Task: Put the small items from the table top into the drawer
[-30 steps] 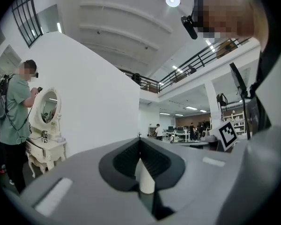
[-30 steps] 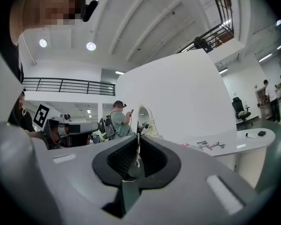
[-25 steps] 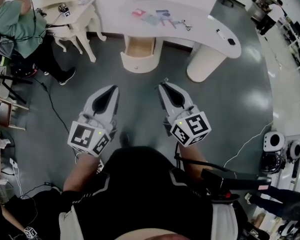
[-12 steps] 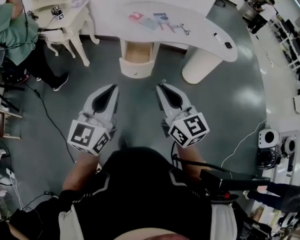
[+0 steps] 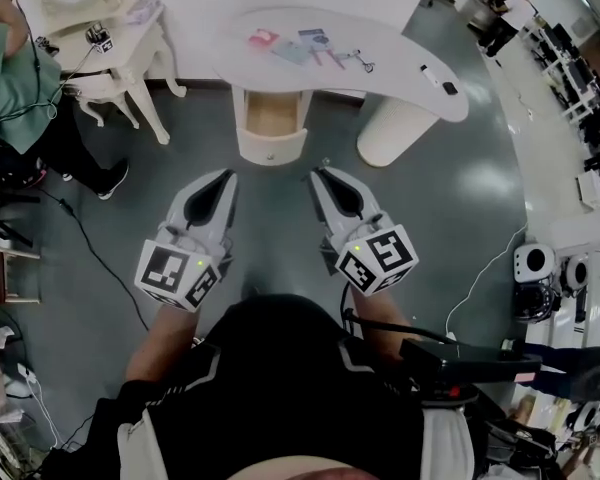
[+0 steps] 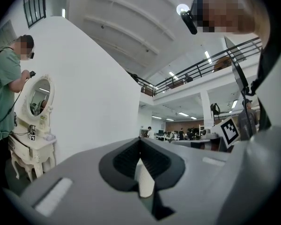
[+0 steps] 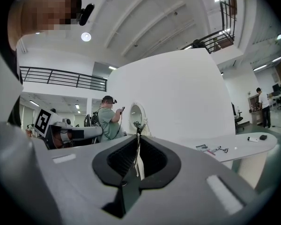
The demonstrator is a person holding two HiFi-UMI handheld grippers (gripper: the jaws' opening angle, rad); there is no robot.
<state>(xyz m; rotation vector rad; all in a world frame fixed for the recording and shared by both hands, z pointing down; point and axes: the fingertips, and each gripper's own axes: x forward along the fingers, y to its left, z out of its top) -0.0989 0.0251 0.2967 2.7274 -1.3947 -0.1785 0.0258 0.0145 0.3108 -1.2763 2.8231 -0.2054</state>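
White curved desk [image 5: 405, 68] carrying small items [image 5: 310, 46], wooden drawer [image 5: 273, 118] open beneath, left claw [image 5: 226, 177] and right claw [image 5: 319, 175] both closed tight, gripping nothing, well apart from the desk.

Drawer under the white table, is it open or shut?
Open. In the head view the drawer sticks out from under the table, and its wooden inside shows from above.

Small items [image 5: 305, 46] on far table [image 5: 405, 58] too small to identify.
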